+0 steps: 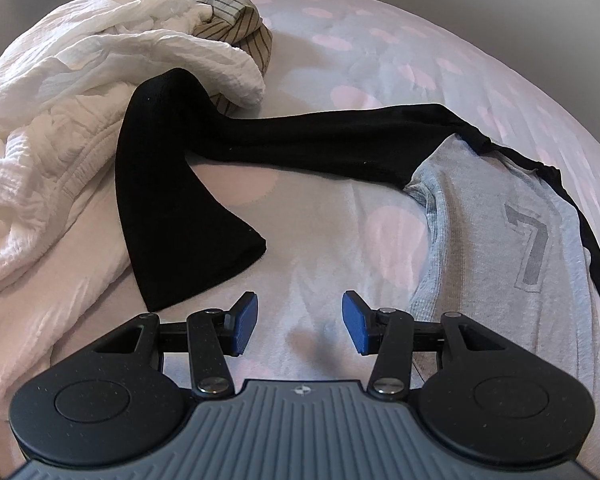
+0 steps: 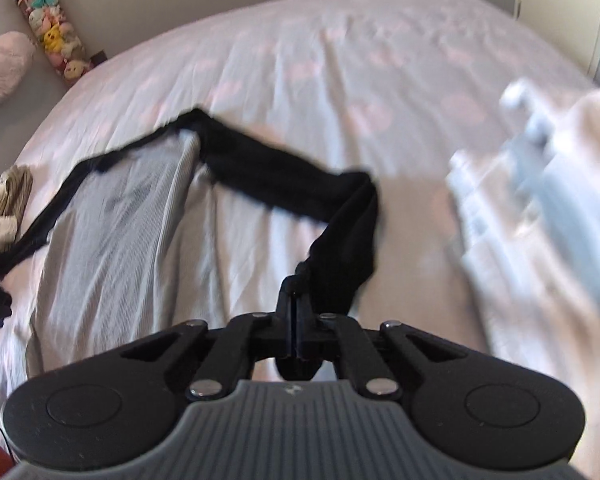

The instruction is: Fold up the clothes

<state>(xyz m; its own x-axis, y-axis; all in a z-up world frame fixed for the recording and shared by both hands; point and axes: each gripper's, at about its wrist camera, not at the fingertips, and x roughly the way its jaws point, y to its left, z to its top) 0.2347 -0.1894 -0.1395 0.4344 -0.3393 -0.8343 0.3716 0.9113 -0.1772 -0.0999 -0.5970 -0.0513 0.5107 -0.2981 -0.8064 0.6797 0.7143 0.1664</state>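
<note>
Left wrist view shows what my right view blurs: a white crumpled garment [image 1: 60, 120] heaped ahead-left of my left claw [image 1: 299, 322], with a striped cloth [image 1: 236, 20] tucked behind it. I count one grey shirt [image 1: 500, 240] with two black sleeves, flat on the bed [image 1: 380, 60]; one sleeve [image 1: 172, 184] lies just ahead-left of my left claw, which stands open over bare sheet. My right claw [image 2: 295, 300] is closed, pinching the other sleeve [image 2: 340, 216].

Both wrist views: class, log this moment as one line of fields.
left tool: open, empty, over bedsheet | right tool: shut on black sleeve | grey shirt: flat on bed
</note>
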